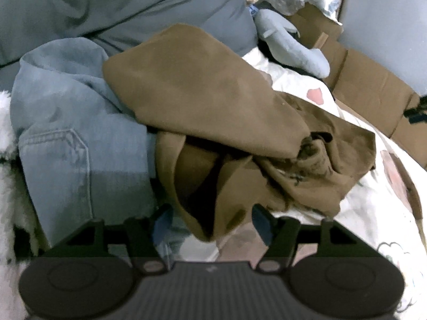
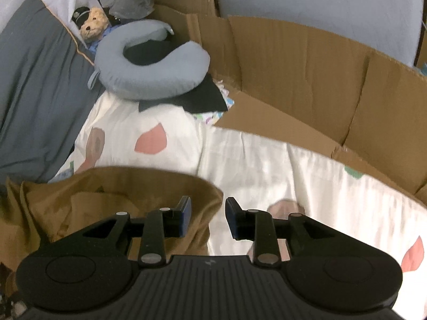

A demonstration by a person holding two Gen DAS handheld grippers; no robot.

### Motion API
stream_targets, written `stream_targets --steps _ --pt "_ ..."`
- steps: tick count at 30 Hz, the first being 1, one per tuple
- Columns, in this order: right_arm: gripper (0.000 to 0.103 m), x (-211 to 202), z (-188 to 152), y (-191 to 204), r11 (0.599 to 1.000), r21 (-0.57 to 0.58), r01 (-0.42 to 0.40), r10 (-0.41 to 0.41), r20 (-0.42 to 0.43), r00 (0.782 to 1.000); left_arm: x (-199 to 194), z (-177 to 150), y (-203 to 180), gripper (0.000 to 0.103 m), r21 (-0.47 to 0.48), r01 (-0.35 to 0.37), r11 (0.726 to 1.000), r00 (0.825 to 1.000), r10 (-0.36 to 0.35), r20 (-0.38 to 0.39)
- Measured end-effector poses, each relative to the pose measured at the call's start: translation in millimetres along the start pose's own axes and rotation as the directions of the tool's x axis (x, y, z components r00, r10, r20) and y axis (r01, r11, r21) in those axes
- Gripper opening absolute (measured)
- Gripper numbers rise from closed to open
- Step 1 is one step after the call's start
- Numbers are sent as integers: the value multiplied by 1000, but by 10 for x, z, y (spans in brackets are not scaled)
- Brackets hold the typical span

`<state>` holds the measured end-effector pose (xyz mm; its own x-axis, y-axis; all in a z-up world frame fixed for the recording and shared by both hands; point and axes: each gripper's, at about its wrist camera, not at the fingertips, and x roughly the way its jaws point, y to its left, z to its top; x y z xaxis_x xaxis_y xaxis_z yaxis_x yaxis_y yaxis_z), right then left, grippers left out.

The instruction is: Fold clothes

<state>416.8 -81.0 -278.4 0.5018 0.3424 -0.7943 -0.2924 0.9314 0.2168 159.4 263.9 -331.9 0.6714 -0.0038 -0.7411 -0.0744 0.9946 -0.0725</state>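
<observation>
A crumpled brown garment (image 1: 213, 122) lies in a heap on the patterned white bedsheet (image 1: 368, 213). Its near end hangs between the fingers of my left gripper (image 1: 210, 218), which stand wide apart, open around the cloth. In the right wrist view the brown garment (image 2: 106, 202) fills the lower left. My right gripper (image 2: 208, 213) is open just above its right edge, the left finger over the cloth, the right finger over the bedsheet (image 2: 253, 165).
Light blue jeans (image 1: 66, 138) lie left of the brown garment. A grey pillow (image 1: 120, 8) is behind. A grey neck pillow (image 2: 149, 66), a teddy bear (image 2: 92, 25), plastic bags and flattened cardboard (image 2: 320, 80) line the far and right side.
</observation>
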Motion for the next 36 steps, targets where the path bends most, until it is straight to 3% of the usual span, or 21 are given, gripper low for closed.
stream_targets --steps 3,4,5,14,21,25,30,36 --pt "35 -59 -165 -21 1000 14 -22 22 -3 1000 14 16 -30 42 18 27 999 1000 -27 5" --pt "35 -81 -230 -25 999 18 -31 31 -3 1000 8 22 -46 17 25 36 999 999 -36 0" --pt "35 -101 -305 -23 999 22 -38 38 -5 999 2 29 -62 3 33 45 998 999 -45 -5" --pt "35 -172 -1080 71 982 125 -139 146 -49 988 -486 171 -225 2 12 176 984 984 -176 10" --pt "36 -21 -1607 285 964 166 -208 225 -93 970 -755 313 -268 2 0 222 975 974 -222 35" --pt "43 86 -1806 442 954 169 -246 265 -102 959 -839 411 -307 2 5 246 969 968 -246 51" --pt "50 296 -2037 664 929 201 -312 339 -120 933 -1019 539 -356 2 5 285 958 956 -285 75" --pt "55 380 -2227 855 853 311 -420 469 -104 877 -1265 664 -395 2 11 321 947 943 -320 92"
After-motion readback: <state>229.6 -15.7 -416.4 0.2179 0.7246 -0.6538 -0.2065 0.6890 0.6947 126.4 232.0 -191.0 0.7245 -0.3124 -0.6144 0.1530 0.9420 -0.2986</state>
